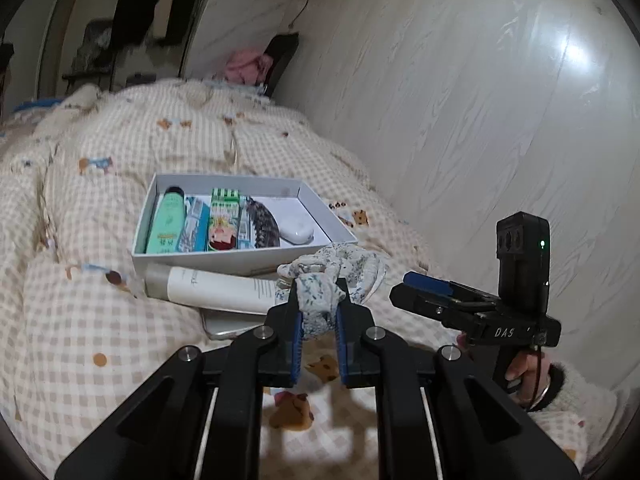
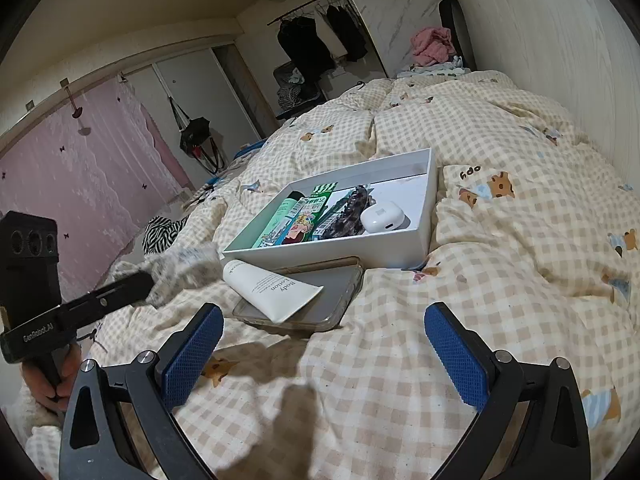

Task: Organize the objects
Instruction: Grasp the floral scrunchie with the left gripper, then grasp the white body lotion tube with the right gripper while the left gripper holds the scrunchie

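On top of the checked quilt [image 2: 500, 280] sits a white cardboard box [image 2: 430, 200], and half its contents overlap: a green tube [image 1: 166, 220], a couple of printed packets I can't read, a mottled hair claw [image 1: 264, 224] and a smooth white earbud case [image 2: 382, 216]. Just in front of the box lies a white "Body Lotion" tube [image 2: 272, 288], resting across a phone in a clear case [image 2: 328, 300] that's mostly covered from the left wrist view.

The left gripper [image 1: 318, 312] has its blue textured pads clenched on a floppy, speckled fabric scrunchie [image 1: 332, 276], held up off the bed just beside the box's near corner. In the right wrist view it's just a blurry smear. Only the fingers of the hand [image 2: 48, 384] on the handle show.

The right gripper [image 2: 324, 356] is spread wide with nothing between the pads, hovering over bare quilt and angled downward. Its hand [image 1: 524, 376] pokes out of a fuzzy cream sleeve [image 1: 576, 396], cut off at the edge.
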`<state>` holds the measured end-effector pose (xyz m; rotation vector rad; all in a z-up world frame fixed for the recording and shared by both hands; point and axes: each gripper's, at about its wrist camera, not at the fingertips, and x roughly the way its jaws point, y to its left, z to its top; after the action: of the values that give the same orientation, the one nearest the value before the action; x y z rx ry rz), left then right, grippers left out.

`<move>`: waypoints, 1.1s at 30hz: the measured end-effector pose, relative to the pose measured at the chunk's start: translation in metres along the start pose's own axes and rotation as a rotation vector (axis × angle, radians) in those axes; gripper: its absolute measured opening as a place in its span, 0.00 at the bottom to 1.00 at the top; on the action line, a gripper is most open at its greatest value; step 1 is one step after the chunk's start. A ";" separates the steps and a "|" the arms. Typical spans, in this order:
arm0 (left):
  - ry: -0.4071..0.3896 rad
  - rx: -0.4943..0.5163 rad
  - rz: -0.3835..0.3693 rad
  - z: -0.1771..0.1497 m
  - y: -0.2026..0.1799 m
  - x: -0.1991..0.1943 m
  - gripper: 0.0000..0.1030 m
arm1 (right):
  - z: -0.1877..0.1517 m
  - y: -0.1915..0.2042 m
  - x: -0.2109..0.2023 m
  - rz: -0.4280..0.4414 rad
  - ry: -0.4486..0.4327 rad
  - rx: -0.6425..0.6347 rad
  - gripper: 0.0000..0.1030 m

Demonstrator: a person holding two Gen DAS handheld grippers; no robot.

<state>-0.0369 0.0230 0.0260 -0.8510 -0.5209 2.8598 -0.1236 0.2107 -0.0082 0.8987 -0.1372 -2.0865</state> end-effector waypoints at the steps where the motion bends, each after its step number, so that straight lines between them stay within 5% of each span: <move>1: -0.006 0.025 0.028 -0.004 -0.001 0.001 0.14 | 0.000 0.000 0.000 -0.001 0.001 0.000 1.00; 4: -0.005 0.063 0.116 -0.014 0.002 0.008 0.14 | 0.000 0.000 0.001 -0.001 0.001 0.001 1.00; 12: -0.062 -0.148 0.144 -0.017 0.049 0.000 0.14 | 0.002 0.004 0.005 0.017 0.021 -0.024 1.00; 17: -0.082 -0.149 0.145 -0.020 0.049 -0.004 0.14 | 0.024 0.022 0.022 0.218 0.123 -0.122 0.98; 19: -0.117 -0.161 0.156 -0.018 0.051 -0.011 0.14 | 0.034 0.029 0.031 0.236 0.150 -0.181 0.97; 26: -0.215 -0.267 0.180 -0.020 0.072 -0.032 0.14 | 0.050 0.074 0.106 0.116 0.356 -0.449 0.67; 33: -0.163 -0.287 0.172 -0.024 0.078 -0.020 0.14 | 0.053 0.099 0.165 0.004 0.438 -0.552 0.60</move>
<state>-0.0076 -0.0468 -0.0107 -0.7344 -0.9389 3.0771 -0.1566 0.0146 -0.0211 0.9688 0.6348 -1.7342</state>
